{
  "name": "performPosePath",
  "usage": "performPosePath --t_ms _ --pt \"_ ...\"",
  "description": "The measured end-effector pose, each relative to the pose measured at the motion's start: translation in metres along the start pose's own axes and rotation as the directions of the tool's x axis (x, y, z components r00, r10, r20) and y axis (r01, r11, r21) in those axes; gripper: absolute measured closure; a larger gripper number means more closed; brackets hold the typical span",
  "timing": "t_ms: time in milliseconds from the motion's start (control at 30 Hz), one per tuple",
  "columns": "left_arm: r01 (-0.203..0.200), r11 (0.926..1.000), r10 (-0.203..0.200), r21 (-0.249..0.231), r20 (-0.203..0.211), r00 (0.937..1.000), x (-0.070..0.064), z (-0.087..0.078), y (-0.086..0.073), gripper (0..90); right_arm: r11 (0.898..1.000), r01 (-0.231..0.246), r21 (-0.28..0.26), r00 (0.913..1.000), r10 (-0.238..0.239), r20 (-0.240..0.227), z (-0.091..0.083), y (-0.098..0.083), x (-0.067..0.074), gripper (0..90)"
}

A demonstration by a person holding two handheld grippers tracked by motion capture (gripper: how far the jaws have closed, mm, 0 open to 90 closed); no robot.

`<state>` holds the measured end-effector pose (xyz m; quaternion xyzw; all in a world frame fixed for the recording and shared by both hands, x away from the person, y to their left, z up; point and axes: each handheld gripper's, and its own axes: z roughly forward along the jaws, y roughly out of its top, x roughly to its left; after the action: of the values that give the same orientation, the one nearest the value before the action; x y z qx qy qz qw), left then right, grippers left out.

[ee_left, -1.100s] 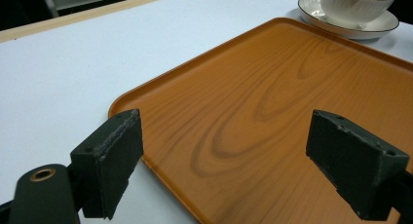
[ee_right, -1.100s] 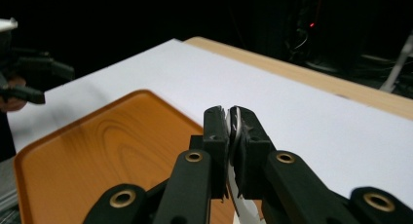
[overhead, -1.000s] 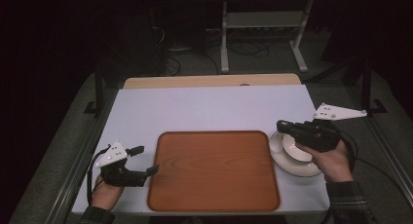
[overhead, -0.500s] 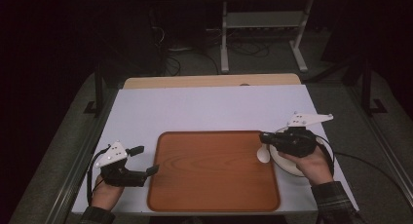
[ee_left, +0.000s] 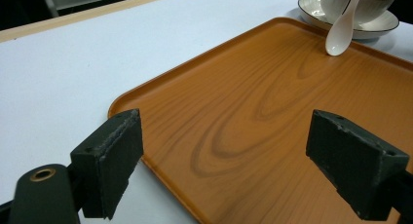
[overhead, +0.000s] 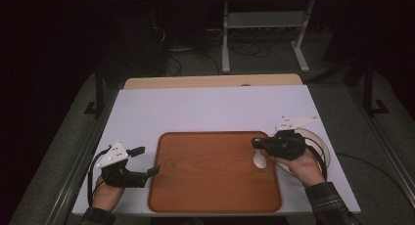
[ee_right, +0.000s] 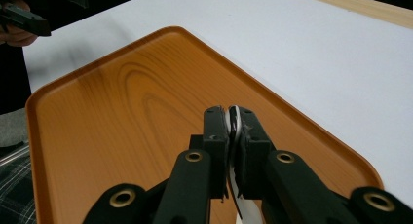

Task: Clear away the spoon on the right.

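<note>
White sheeting covers the table (overhead: 205, 110) where we work, and on it lies a rectangular wood-grain orange tray (overhead: 210, 173). Right of the tray sits a white dark-rimmed plate (overhead: 320, 144) carrying a white bowl (ee_left: 358, 2). Our left gripper (overhead: 147, 161) rests spread beside the tray's left edge. Our right gripper (overhead: 256, 143) pinches a white ceramic spoon (overhead: 260, 160) above the tray's right side.
</note>
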<state>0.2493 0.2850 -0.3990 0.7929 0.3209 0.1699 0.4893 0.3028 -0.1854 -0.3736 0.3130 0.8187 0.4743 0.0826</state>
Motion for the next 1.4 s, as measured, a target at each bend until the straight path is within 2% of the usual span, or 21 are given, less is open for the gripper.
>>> performPosePath --t_ms 167,467,833,1033,1167,1400 --pt "-0.003 1.0000 0.003 0.002 0.003 1.0000 -0.001 0.001 0.000 12.9 1.000 0.005 0.012 0.9997 -0.005 -0.023 0.012 0.002 0.002 84.1" --pt "-0.001 1.0000 0.001 0.005 0.003 1.0000 0.000 0.001 0.000 13.0 0.996 0.032 0.081 0.9980 -0.028 -0.056 0.044 0.003 0.007 84.1" --pt "-0.002 1.0000 0.002 0.003 0.006 1.0000 -0.001 0.001 0.000 12.9 0.990 0.038 0.132 0.9969 -0.028 -0.074 0.069 0.000 0.006 83.7" --pt "0.000 1.0000 0.000 0.003 0.006 1.0000 0.000 0.001 0.000 12.9 0.981 0.056 0.187 0.9956 -0.040 -0.084 0.089 -0.004 0.009 83.5" --pt "-0.001 1.0000 0.001 0.003 0.007 1.0000 0.000 0.001 0.000 12.9 0.977 0.062 0.204 0.9958 -0.047 -0.078 0.096 -0.004 0.008 82.9" --pt "-0.002 1.0000 0.002 0.006 0.008 1.0000 0.000 0.001 0.000 12.9 0.973 0.043 0.225 0.9970 -0.027 -0.073 0.103 -0.005 0.004 79.7"
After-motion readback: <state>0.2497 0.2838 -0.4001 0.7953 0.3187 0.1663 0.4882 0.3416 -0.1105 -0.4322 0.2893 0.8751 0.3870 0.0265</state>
